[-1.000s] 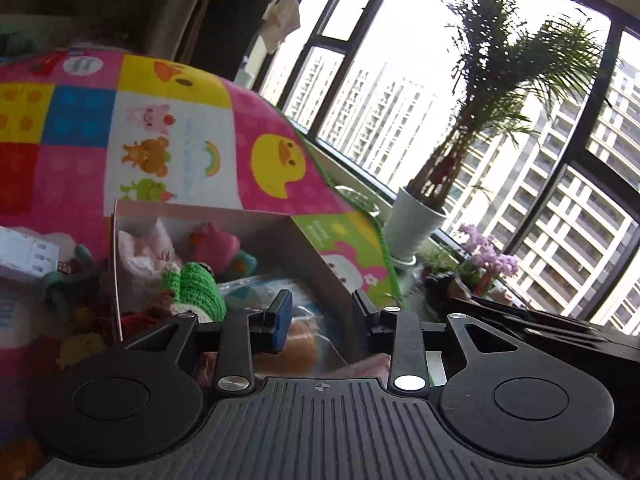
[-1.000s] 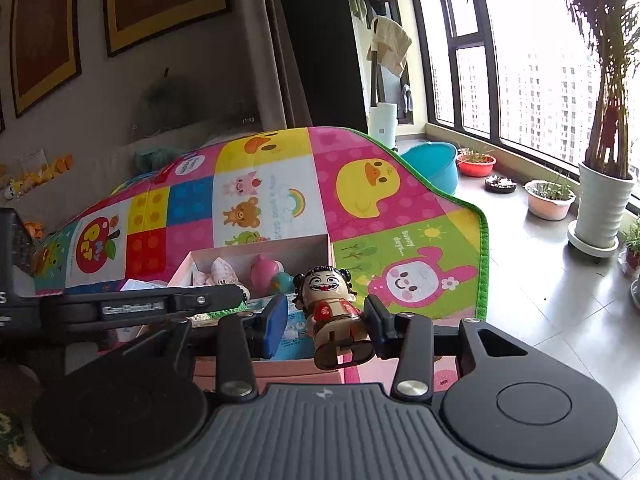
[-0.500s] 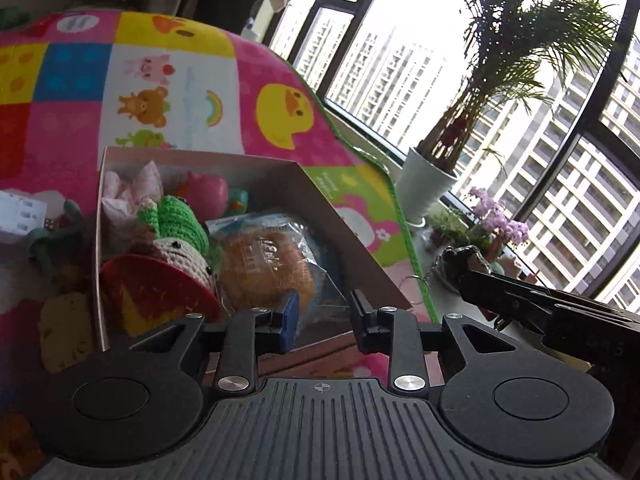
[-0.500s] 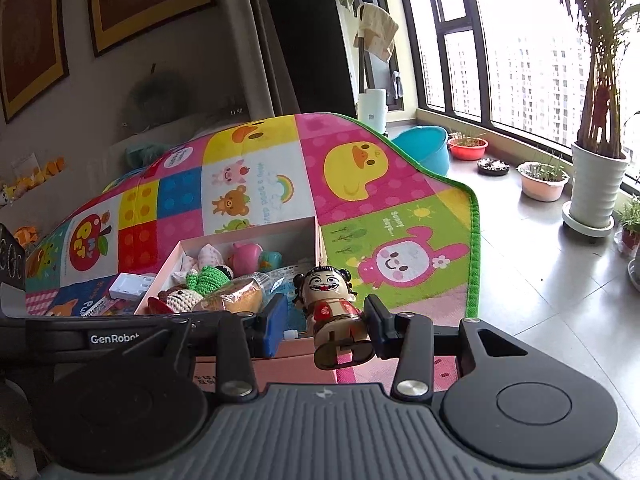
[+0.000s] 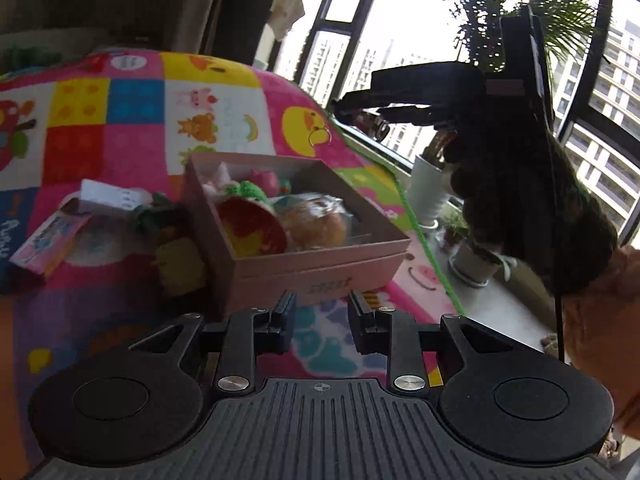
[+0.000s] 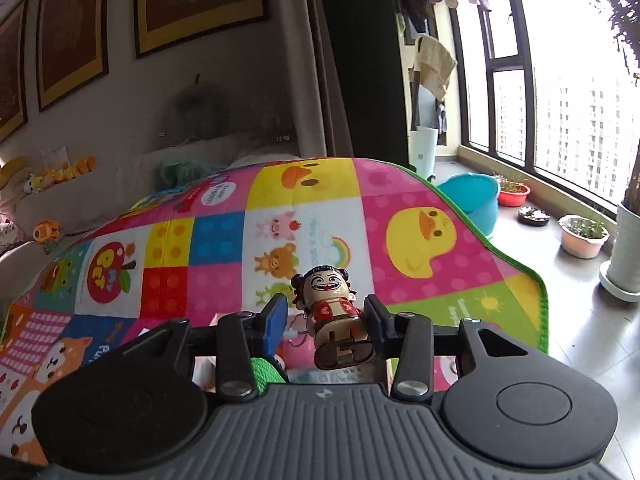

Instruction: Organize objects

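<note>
An open pink box (image 5: 320,272) sits on the colourful play mat (image 5: 120,152), holding a red and yellow crochet toy (image 5: 252,232), a wrapped bun (image 5: 316,224) and other small toys. My left gripper (image 5: 322,316) hovers just in front of the box, shut and empty. Up at the right, my right gripper (image 5: 368,116) hangs over the box's far side. In the right wrist view a laughing wind-up doll (image 6: 334,320) stands between the jaws of the right gripper (image 6: 326,320), still gripped while the jaws are opening. The box below is mostly hidden there.
Left of the box lie a pink carton (image 5: 52,240), a white box (image 5: 108,196) and a yellow soft toy (image 5: 180,260). A gloved hand (image 5: 520,200) holds the right gripper. Beyond the mat's green edge are a blue basin (image 6: 472,196), plant pots (image 6: 584,236) and windows.
The left gripper drew back from inside the box to in front of it, its jaws narrowing. The right gripper carried the doll up and forward over the box.
</note>
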`<state>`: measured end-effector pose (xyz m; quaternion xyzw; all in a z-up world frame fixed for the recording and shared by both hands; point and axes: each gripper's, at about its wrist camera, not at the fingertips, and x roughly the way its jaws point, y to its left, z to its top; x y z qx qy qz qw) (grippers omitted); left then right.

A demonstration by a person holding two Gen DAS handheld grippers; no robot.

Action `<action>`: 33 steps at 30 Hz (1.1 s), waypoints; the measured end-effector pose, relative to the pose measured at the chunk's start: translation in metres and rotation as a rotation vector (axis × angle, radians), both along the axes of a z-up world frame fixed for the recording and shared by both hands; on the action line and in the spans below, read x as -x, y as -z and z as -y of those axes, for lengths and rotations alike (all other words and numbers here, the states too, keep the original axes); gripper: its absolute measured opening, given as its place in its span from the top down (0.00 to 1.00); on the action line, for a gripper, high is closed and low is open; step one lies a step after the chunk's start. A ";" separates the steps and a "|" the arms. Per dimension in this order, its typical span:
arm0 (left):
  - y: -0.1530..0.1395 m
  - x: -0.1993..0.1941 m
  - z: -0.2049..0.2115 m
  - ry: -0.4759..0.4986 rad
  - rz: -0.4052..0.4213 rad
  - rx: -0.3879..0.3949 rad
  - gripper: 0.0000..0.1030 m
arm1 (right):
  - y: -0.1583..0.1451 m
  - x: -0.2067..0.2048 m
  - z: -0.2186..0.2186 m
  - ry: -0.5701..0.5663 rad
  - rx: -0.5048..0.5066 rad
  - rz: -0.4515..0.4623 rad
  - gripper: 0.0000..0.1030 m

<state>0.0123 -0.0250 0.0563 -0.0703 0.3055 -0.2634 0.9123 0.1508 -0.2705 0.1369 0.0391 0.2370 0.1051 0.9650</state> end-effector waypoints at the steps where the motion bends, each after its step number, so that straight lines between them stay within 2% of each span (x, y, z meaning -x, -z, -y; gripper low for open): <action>1: 0.003 0.002 -0.010 -0.029 -0.008 -0.004 0.70 | 0.001 -0.010 -0.003 0.019 0.012 -0.010 0.46; 4: 0.011 0.005 -0.042 -0.118 -0.034 0.006 0.70 | 0.010 -0.021 -0.006 0.061 0.061 -0.024 0.46; 8: 0.017 -0.008 -0.078 -0.230 -0.048 0.026 0.70 | 0.033 -0.015 0.004 0.098 0.052 -0.104 0.46; 11: 0.013 -0.020 -0.099 -0.326 -0.025 0.038 0.70 | 0.052 -0.013 0.008 0.124 0.069 -0.166 0.46; 13: 0.010 -0.023 -0.117 -0.396 -0.003 0.072 0.70 | 0.064 -0.015 0.010 0.141 0.077 -0.212 0.46; 16: 0.010 -0.029 -0.144 -0.470 0.012 0.098 0.70 | 0.082 -0.026 0.007 0.118 0.063 -0.298 0.46; 19: 0.011 -0.038 -0.166 -0.520 0.000 0.091 0.70 | 0.085 -0.032 -0.009 0.132 0.113 -0.296 0.44; 22: 0.008 -0.053 -0.181 -0.521 -0.010 0.097 0.70 | 0.081 -0.038 -0.031 0.113 0.151 -0.273 0.42; 25: 0.007 -0.081 -0.181 -0.498 -0.015 0.048 0.70 | 0.080 -0.039 -0.053 0.019 0.128 -0.270 0.42; 28: 0.008 -0.112 -0.177 -0.501 -0.011 0.004 0.70 | 0.080 -0.029 -0.080 -0.103 0.167 -0.258 0.42; 30: 0.009 -0.133 -0.175 -0.531 -0.027 -0.010 0.70 | 0.077 -0.019 -0.089 -0.155 0.180 -0.247 0.43; 33: 0.008 -0.165 -0.175 -0.596 -0.031 -0.002 0.70 | 0.067 0.001 -0.093 -0.173 0.219 -0.190 0.42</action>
